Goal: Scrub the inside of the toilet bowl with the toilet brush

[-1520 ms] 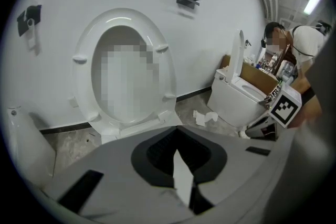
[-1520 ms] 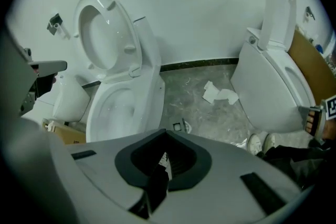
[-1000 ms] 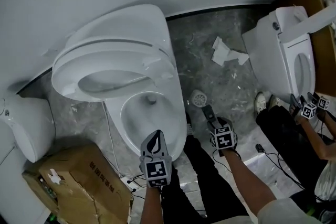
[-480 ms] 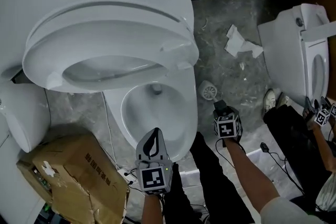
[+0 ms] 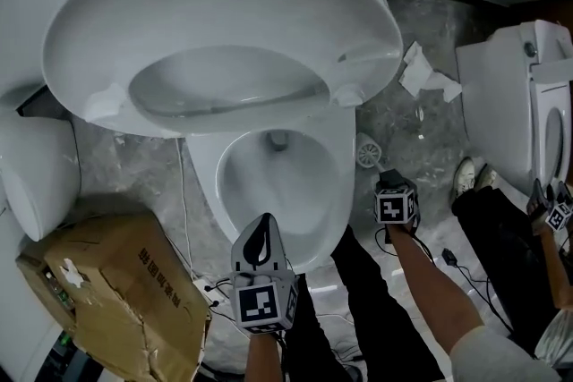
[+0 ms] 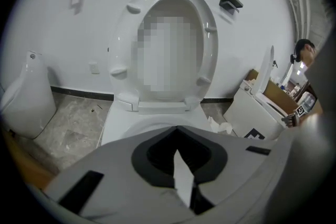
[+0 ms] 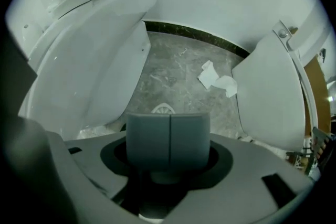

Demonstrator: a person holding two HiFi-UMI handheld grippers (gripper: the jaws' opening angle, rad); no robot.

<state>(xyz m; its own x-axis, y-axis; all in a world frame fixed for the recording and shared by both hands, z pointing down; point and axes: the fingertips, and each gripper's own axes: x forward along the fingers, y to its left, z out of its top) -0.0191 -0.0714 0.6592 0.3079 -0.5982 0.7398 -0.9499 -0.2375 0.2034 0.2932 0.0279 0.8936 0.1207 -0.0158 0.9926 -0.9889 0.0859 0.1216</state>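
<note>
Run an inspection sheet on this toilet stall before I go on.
Surface: grey stone floor, strewn with small white scraps.
Job's things: toilet with seat raised, bowl open; a grey handle, apparently the brush's, upright beside it.
Clutter: crumpled paper; torn box; white spoked disc on the floor.
Grippers: left gripper shut, empty, in front of the toilet; right gripper has just been opening, with the handle between its jaws but not pressed.
Cables: white cable beside the toilet; black cable on the floor.
Surroundings: second toilet; white fixture; another person's grippers.
</note>
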